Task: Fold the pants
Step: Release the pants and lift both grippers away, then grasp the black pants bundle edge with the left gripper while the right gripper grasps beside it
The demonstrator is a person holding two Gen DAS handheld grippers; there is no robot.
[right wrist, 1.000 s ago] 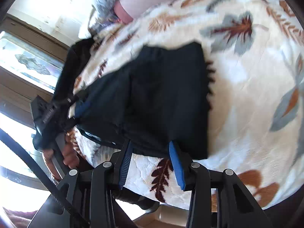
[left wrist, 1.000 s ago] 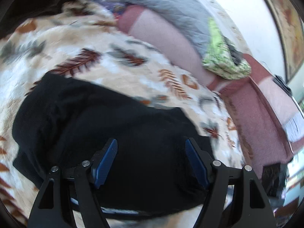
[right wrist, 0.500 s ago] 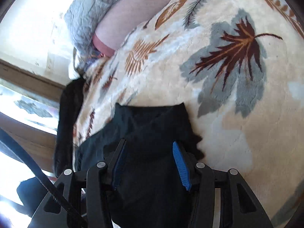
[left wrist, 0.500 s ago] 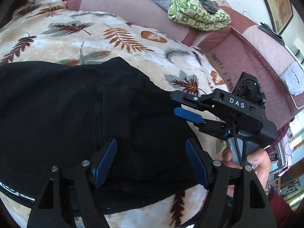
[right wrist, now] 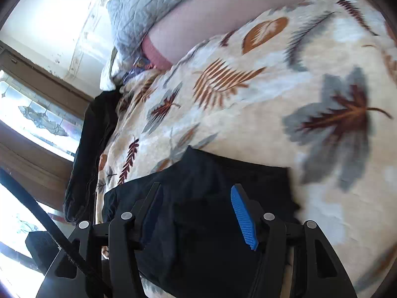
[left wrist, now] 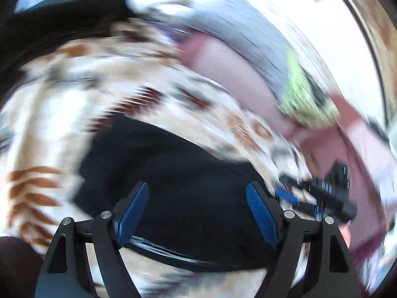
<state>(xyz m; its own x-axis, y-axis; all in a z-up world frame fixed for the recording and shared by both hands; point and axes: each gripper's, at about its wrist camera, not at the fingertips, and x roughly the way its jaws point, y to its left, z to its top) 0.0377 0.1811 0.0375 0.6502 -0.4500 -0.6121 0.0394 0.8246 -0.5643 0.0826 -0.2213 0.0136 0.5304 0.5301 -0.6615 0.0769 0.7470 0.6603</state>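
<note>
The black pants [left wrist: 178, 178] lie folded in a compact bundle on the leaf-patterned blanket [left wrist: 62, 114]. The left wrist view is heavily motion-blurred. My left gripper [left wrist: 197, 198] is open, hovering over the near part of the pants, nothing between its blue pads. The right gripper [left wrist: 320, 196] shows at that view's right edge, beside the pants' right end. In the right wrist view the pants [right wrist: 203, 223] fill the lower middle, and my right gripper [right wrist: 196, 211] is open just above them, holding nothing.
A pink sofa back [right wrist: 211, 24] with a grey quilt [right wrist: 148, 5] runs along the far side. A green patterned cloth [left wrist: 302, 99] lies on it. Another dark garment [right wrist: 91, 149] hangs at the blanket's left edge near a window [right wrist: 37, 119].
The left camera has swung quickly back to the left and now blurs. The right gripper has drawn back slightly over the pants. Both grippers stay open and empty.
</note>
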